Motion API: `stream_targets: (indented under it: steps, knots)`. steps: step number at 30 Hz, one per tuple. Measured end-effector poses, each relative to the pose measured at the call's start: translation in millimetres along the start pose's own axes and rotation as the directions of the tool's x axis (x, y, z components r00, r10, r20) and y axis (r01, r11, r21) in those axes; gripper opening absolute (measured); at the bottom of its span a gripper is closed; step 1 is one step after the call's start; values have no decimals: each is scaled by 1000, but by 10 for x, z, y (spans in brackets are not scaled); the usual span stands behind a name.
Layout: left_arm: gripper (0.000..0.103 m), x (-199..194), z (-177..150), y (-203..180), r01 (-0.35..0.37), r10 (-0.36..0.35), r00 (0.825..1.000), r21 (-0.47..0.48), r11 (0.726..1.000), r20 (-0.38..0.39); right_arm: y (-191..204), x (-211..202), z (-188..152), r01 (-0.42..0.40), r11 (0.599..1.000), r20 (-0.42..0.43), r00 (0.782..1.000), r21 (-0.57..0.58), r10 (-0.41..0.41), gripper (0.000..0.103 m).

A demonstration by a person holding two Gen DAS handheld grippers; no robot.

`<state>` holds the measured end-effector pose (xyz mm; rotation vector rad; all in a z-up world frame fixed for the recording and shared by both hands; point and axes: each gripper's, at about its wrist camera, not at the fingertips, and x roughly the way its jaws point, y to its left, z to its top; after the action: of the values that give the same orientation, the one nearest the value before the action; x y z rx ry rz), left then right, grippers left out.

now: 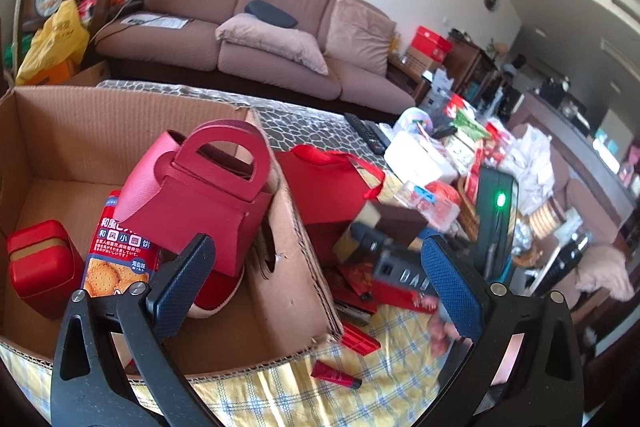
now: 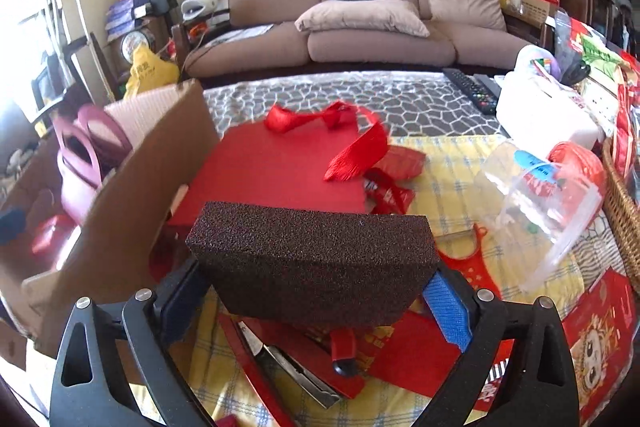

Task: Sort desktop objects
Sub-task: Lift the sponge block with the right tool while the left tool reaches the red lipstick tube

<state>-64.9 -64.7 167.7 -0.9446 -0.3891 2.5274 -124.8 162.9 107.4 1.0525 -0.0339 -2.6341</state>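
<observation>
My right gripper (image 2: 312, 281) is shut on a dark brown sponge block (image 2: 312, 255), its blue pads (image 2: 446, 305) pressing on the block's two ends and holding it above the red items on the table. The same block (image 1: 394, 223) shows in the left wrist view, just right of the cardboard box (image 1: 280, 267). My left gripper (image 1: 320, 283) hangs open over the box's right wall with nothing between its fingers. Inside the box lie a red handbag (image 1: 200, 187), a biscuit packet (image 1: 116, 255) and a red tin (image 1: 36, 263).
A flat red bag with ribbon handles (image 2: 272, 171) lies beyond the block. A clear plastic container (image 2: 536, 203), a wicker basket (image 2: 624, 211), a white box (image 2: 548, 115) and remotes (image 2: 472, 87) crowd the right. A red tube (image 1: 334, 373) and scissors (image 2: 288, 367) lie near the front.
</observation>
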Motion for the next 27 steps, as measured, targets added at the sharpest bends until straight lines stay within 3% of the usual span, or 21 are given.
stream_targets:
  steps: [3, 7, 14, 17, 23, 27]
  knots:
    - [103, -25, -67, -129, 18, -16, 999, 53, 998, -40, -147, -135, 76, -25, 997, 21, 1000, 69, 24, 98]
    - [103, -155, -248, -312, 106, -95, 991, 112, 988, -97, -312, -249, 158, -42, 992, 43, 998, 118, 37, 98]
    - [103, -224, -708, -637, 74, -35, 990, 288, 955, -136, -425, -372, 220, -57, 989, 69, 996, 140, 48, 98]
    - [101, -101, -912, -719, 81, -17, 981, 322, 943, -196, -443, -422, 219, -65, 989, 78, 995, 137, 54, 98]
    - [93, 251, -1205, -817, 57, 58, 964, 419, 906, -258, -506, -462, 227, -69, 987, 80, 995, 144, 58, 98]
    - [81, 532, -1309, -762, 23, 111, 951, 426, 904, -287, -526, -481, 235, -74, 986, 82, 995, 149, 62, 98]
